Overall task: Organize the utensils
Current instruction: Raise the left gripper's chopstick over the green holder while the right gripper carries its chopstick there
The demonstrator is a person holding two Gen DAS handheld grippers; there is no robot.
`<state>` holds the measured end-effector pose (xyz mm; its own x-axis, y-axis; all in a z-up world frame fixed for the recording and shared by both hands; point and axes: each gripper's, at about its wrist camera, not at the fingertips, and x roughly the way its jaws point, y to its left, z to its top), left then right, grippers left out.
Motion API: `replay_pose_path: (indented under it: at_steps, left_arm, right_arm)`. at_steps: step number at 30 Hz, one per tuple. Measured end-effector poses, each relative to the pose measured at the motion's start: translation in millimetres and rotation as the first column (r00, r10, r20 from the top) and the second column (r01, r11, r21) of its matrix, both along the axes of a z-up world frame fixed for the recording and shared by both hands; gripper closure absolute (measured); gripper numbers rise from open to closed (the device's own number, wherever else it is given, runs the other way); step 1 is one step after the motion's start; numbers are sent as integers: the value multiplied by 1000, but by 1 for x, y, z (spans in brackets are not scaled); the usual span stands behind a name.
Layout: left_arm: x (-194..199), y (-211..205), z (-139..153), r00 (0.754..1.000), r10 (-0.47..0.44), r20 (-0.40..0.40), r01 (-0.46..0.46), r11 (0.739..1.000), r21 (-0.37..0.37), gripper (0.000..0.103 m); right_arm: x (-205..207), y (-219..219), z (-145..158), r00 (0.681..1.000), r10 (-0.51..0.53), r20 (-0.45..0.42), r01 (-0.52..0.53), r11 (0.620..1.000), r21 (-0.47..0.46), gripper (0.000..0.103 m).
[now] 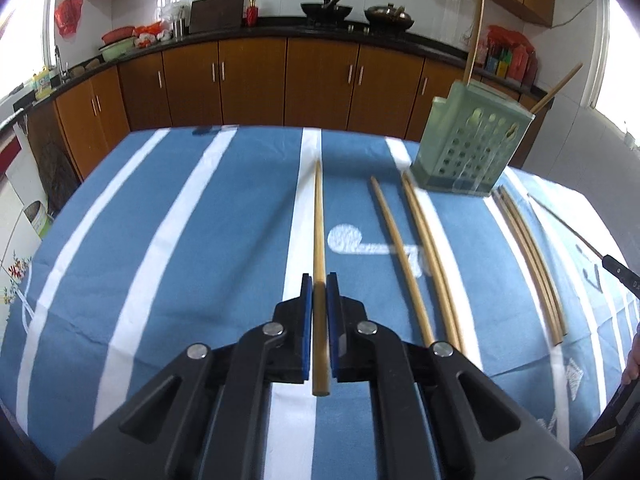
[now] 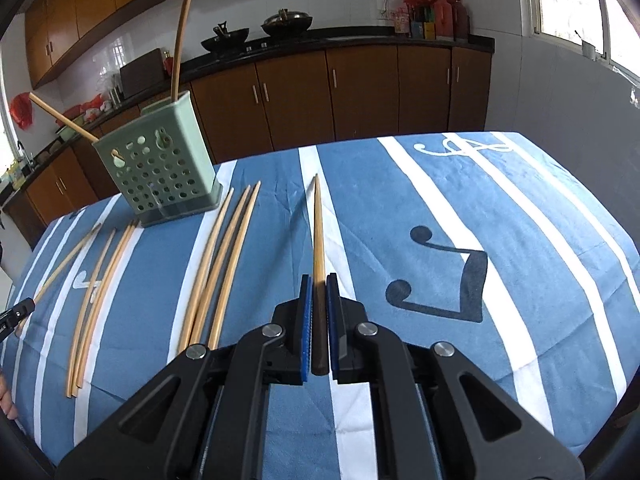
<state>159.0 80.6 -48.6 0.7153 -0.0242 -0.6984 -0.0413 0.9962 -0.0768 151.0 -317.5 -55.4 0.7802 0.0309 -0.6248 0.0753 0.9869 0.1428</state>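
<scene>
Left gripper (image 1: 319,280) clamped on a round bamboo chopstick (image 1: 319,216), long axis pointing straight ahead above striped blue cloth (image 1: 200,240); right gripper (image 2: 319,280) likewise pinches a tapered chopstick (image 2: 318,220), tip forward. Perforated green plastic holder (image 1: 472,148) upright on cloth, two chopsticks inside

Home kitchen: wooden cabinets (image 1: 252,80), woks (image 2: 286,22) on stove, sink tap (image 1: 58,58).
</scene>
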Motion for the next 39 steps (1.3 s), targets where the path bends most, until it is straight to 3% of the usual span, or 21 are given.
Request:
replay_pose_path:
  at_steps: [13,24,39]
  left_arm:
    - [-17,-7,70,976,15,218,-10,1000,-22,95]
    - [-18,-7,101,956,21,293,-12,999,-33,95]
    - [-14,-20,147,929,-49,366,53,999,-1,95]
  right_arm:
    - [-11,0,39,990,1,142,-4,1000,18,95]
    - [-17,1,66,972,6,233,-15,999,37,95]
    - [-12,0,106,949,3,315,-22,998,58,95]
